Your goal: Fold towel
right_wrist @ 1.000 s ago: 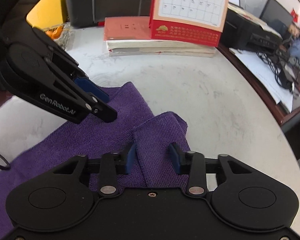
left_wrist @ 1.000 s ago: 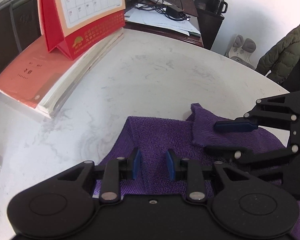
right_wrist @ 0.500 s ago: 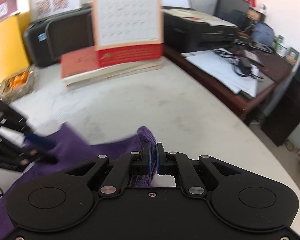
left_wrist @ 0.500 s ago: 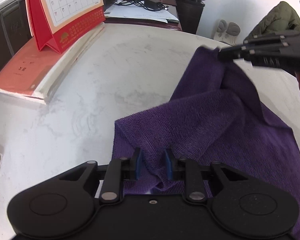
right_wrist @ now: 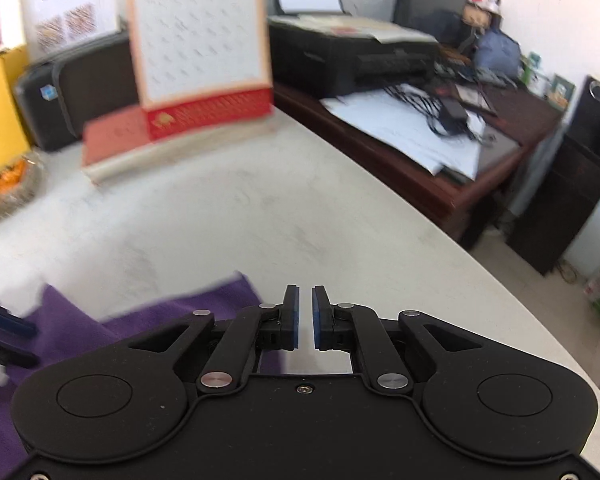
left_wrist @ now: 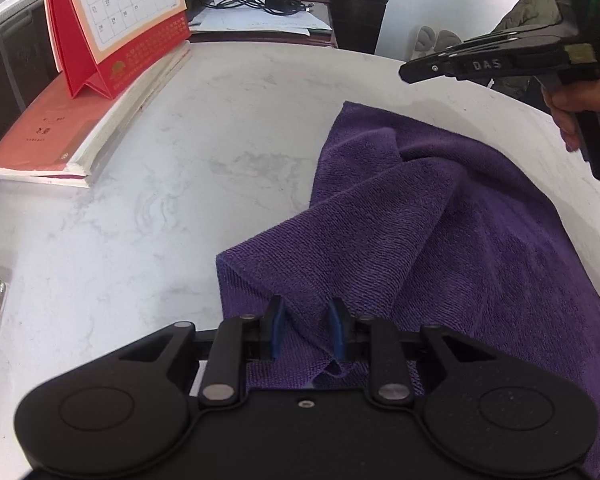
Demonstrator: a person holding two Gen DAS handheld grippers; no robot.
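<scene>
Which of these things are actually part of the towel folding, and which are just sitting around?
In the job: purple towel, left gripper pinching its near fold, right gripper holding nothing.
Just lying about: desk calendar, red books under it, printer, papers and cables.

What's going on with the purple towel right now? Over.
Left tool pinching the towel near corner. Right tool nearly shut, empty, lifted above the towel's far corner. Towel rumpled, fold unfinished. Table ahead bare; book off to the side.
</scene>
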